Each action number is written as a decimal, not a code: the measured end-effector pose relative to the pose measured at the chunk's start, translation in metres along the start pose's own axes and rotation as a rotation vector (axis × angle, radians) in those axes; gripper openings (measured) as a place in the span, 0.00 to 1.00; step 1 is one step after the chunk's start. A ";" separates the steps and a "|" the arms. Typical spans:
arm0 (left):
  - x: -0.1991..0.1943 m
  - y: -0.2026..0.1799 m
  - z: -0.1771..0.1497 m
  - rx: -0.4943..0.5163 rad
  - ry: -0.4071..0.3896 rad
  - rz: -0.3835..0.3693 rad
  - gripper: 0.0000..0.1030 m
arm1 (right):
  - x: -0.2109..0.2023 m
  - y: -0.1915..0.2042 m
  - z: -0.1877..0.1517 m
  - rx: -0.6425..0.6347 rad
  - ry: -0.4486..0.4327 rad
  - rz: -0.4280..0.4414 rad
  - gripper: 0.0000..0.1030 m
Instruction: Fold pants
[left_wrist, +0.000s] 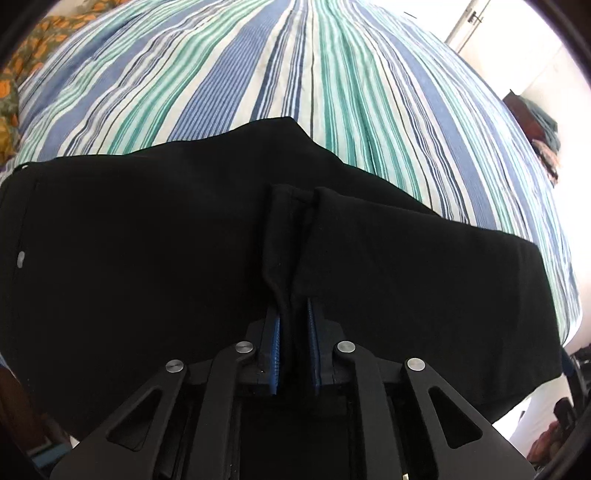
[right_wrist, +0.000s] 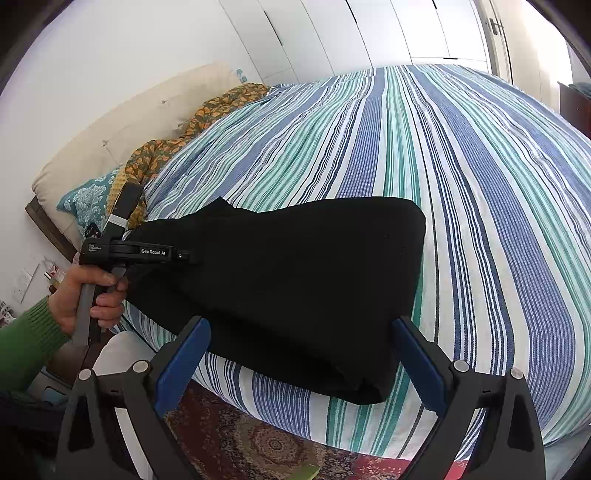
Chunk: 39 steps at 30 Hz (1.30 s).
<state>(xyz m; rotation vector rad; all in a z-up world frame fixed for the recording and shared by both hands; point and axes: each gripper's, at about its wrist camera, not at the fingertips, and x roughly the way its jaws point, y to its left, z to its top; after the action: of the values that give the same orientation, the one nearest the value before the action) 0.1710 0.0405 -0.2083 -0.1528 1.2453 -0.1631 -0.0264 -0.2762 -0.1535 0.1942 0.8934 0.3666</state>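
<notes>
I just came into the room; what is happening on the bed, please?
A person is folding black pants on a striped bed cover. The left gripper is shut on a ridge of the pants' fabric. The right gripper is open and holds nothing, near the bed's edge. The pants already lie folded over.

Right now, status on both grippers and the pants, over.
Left gripper pinching a fold of the black pants. Right gripper open, clear of the cloth. Pants partly folded on the striped bedspread. Nothing blocking.
</notes>
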 end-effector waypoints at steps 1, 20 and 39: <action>-0.005 -0.003 -0.001 -0.002 -0.008 0.000 0.08 | 0.000 -0.001 0.000 0.002 0.000 0.000 0.95; -0.026 0.013 -0.034 -0.123 -0.051 -0.102 0.06 | 0.020 -0.003 -0.010 -0.117 0.155 -0.305 0.94; -0.007 0.007 -0.036 -0.028 -0.061 -0.068 0.09 | -0.063 -0.004 0.024 -0.078 0.020 -0.198 0.94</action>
<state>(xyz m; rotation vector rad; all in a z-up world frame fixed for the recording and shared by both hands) 0.1346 0.0474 -0.2149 -0.2227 1.1823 -0.1989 -0.0426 -0.3046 -0.0949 0.0298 0.9080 0.2185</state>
